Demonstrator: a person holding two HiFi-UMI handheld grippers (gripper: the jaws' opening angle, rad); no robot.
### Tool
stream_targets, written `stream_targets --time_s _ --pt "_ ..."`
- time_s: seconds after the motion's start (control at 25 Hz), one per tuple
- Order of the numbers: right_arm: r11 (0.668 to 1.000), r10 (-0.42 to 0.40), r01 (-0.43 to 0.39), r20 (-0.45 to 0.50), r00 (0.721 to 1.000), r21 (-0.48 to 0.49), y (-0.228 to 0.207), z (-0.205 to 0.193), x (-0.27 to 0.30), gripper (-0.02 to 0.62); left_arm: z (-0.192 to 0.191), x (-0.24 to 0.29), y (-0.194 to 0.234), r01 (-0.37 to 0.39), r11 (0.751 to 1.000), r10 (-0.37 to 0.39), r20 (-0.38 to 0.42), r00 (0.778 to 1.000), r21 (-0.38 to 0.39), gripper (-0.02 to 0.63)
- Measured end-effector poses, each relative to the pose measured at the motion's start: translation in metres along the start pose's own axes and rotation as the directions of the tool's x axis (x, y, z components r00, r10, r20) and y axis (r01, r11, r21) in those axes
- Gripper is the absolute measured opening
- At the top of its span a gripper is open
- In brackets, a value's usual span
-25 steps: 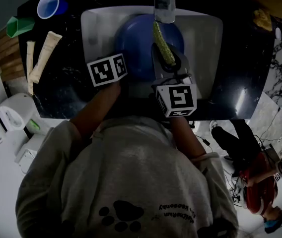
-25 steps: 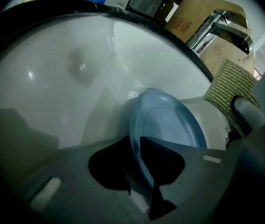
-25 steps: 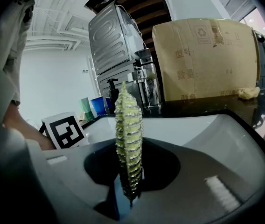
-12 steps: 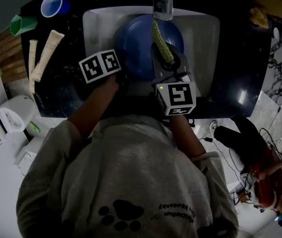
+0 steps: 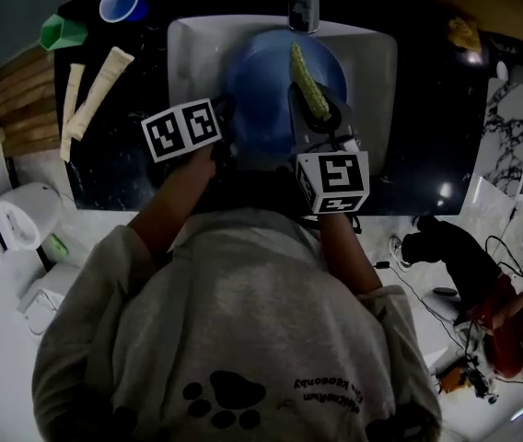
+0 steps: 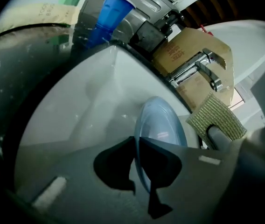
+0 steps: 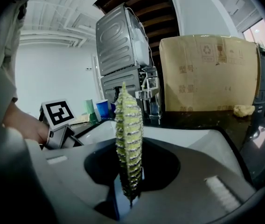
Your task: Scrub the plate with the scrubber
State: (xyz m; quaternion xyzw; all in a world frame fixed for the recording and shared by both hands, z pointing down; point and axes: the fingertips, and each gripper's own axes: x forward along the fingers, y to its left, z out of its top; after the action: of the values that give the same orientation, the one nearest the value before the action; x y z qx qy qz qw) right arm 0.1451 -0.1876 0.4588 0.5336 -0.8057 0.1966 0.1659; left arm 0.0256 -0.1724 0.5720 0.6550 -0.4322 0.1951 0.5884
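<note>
A dark countertop [image 5: 427, 109] is spread across the upper half of the head view, and a white sink [image 5: 372, 72] is set into it at 12 o'clock. A blue plate [image 5: 261, 81] is held over the sink basin. Its rim is gripped at about 8 o'clock by the left gripper [image 6: 137, 146], whose jaws have just been closing and are drawn narrow onto that rim. The right gripper [image 7: 130, 171] is held at 4 o'clock of the left one. Its jaws are clamped on the lower end of a green scrubber [image 7: 129, 125], which is stood upright from them. The scrubber is placed over the plate's 2 o'clock part; contact between the two cannot be judged. A faucet [image 5: 303, 3] is mounted at the sink's 12 o'clock. Two pale tubes [image 5: 100, 90] are laid on the countertop at the sink's 9 o'clock, and a green cup [image 5: 62, 33] and a blue cup [image 5: 119, 3] are stood at its 10 o'clock.
</note>
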Motion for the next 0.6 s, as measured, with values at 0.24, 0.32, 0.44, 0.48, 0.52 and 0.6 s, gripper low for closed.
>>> stream_targets --time_s 0.24,0.32,0.44,0.48,0.52,0.6 --pt "0.997 0.039 -0.039 -0.008 0.999 -0.062 0.013 0.014 -0.018 0.067 0.001 -0.034 -0.01 0.041 0.999 -0.041 0.05 0.998 -0.003 0.018" --pt "0.993 0.061 -0.063 -0.016 0.998 -0.101 0.021 0.018 -0.023 0.067 -0.001 -0.047 -0.011 0.047 0.999 -0.047 0.064 0.997 0.003 0.017" --pt "0.982 0.088 -0.092 -0.03 0.996 -0.165 0.033 0.023 -0.03 0.07 -0.005 -0.064 -0.012 0.055 0.998 -0.056 0.081 0.995 0.015 0.018" --pt "0.978 0.097 -0.102 -0.034 0.995 -0.182 0.037 0.024 -0.033 0.071 -0.006 -0.069 -0.013 0.059 0.998 -0.06 0.087 0.994 0.019 0.018" --pt "0.974 0.104 -0.11 -0.037 0.994 -0.197 0.041 0.026 -0.035 0.071 -0.008 -0.074 -0.014 0.062 0.998 -0.064 0.094 0.994 0.024 0.018" --pt "0.965 0.11 -0.117 -0.045 0.993 -0.236 0.048 0.028 -0.039 0.071 -0.01 -0.083 -0.016 0.068 0.997 -0.071 0.111 0.991 0.035 0.018"
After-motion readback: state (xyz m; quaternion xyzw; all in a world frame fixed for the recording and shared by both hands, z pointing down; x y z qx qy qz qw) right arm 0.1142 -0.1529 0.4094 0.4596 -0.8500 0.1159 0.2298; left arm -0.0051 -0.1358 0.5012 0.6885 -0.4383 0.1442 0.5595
